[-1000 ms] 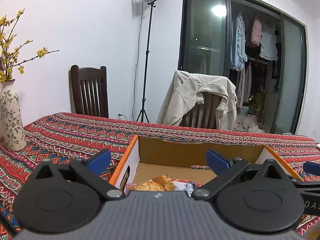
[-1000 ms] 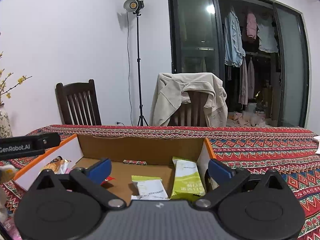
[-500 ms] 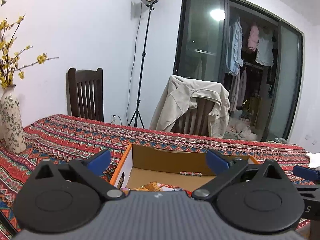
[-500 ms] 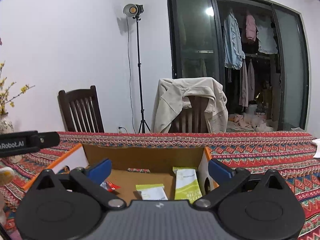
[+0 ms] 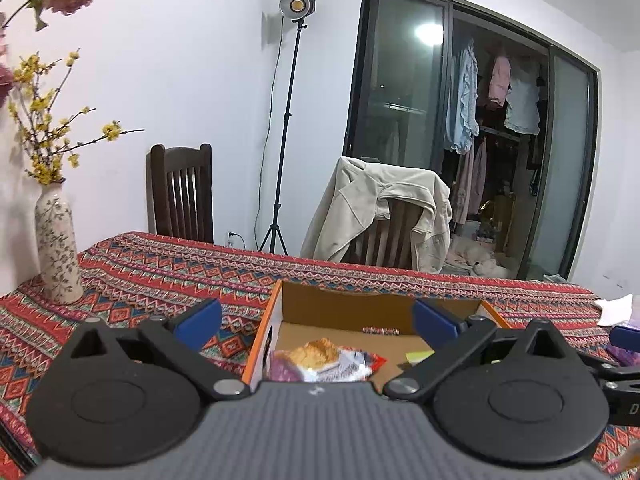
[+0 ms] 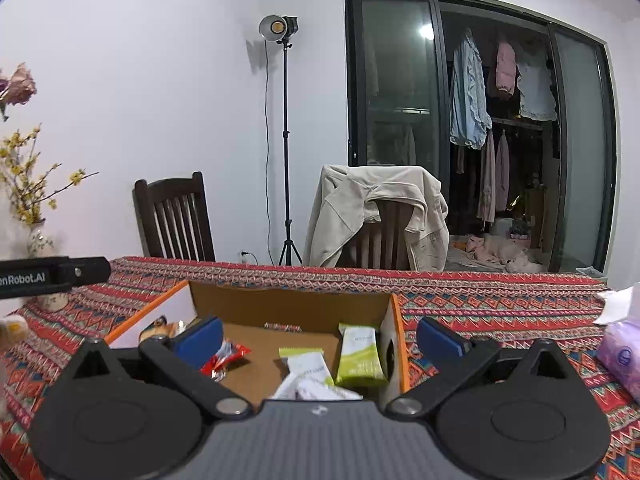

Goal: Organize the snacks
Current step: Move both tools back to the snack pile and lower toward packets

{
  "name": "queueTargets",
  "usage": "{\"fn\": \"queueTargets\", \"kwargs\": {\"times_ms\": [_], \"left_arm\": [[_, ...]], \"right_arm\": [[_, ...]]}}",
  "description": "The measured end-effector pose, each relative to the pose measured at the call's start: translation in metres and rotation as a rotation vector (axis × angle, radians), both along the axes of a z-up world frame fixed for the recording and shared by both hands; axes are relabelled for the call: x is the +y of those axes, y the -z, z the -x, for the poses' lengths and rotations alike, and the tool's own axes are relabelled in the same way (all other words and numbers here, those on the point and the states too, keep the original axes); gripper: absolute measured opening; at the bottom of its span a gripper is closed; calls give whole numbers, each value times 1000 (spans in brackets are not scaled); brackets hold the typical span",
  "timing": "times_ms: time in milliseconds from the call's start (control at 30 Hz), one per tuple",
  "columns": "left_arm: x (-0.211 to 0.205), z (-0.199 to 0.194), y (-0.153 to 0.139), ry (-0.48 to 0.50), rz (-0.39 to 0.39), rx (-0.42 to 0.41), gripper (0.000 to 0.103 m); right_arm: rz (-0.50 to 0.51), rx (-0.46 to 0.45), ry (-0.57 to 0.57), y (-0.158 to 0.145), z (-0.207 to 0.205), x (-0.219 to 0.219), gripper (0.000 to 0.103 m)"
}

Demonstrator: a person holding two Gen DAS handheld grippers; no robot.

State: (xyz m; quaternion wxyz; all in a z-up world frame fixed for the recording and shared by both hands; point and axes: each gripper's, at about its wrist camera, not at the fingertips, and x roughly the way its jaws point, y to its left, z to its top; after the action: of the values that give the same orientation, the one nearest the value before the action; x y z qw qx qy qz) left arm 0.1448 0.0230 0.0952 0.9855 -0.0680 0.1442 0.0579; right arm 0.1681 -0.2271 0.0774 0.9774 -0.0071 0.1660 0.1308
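Note:
An open cardboard box [image 5: 380,303] [image 6: 288,300] with orange edges sits on the patterned tablecloth. Inside it lie a bread snack packet [image 5: 320,354], a red wrapper [image 6: 230,356], two green-and-white packets [image 6: 358,354] and a small striped candy [image 5: 380,331]. My left gripper [image 5: 318,320] hovers open above the box's near left side, nothing between its blue pads. In the right wrist view my right gripper [image 6: 320,334] is open over the box's near right part, also holding nothing. The left tool's black body [image 6: 52,276] shows at that view's left edge.
A flowered vase [image 5: 56,248] with yellow branches stands at the table's left. A purple tissue pack [image 6: 624,356] and white paper [image 6: 618,304] lie to the right. Two wooden chairs [image 5: 182,196], one draped with a beige jacket [image 5: 380,216], and a light stand [image 5: 286,120] are behind the table.
Both grippers have pulled back and risen from the box, which now looks smaller and lower in both views. Both stay open and empty.

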Motion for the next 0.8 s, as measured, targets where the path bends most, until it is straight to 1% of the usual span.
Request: {"fn": "queueTargets", "kwargs": {"times_ms": [167, 333, 500, 600, 700, 800], "left_arm": [[5, 29, 9, 14, 3, 21, 103], [9, 56, 28, 21, 3, 55, 103], [15, 80, 52, 34, 0, 90, 103], [20, 92, 64, 29, 1, 97, 103], [29, 102, 75, 28, 29, 113, 103], [32, 106, 79, 27, 19, 126, 103]], "right_arm": [[22, 17, -24, 9, 34, -8, 103], [31, 55, -31, 27, 62, -15, 103], [19, 113, -29, 52, 82, -24, 103], [38, 138, -16, 64, 92, -27, 103], [62, 161, -10, 74, 102, -31, 103], [79, 180, -4, 81, 110, -38, 103]]}}
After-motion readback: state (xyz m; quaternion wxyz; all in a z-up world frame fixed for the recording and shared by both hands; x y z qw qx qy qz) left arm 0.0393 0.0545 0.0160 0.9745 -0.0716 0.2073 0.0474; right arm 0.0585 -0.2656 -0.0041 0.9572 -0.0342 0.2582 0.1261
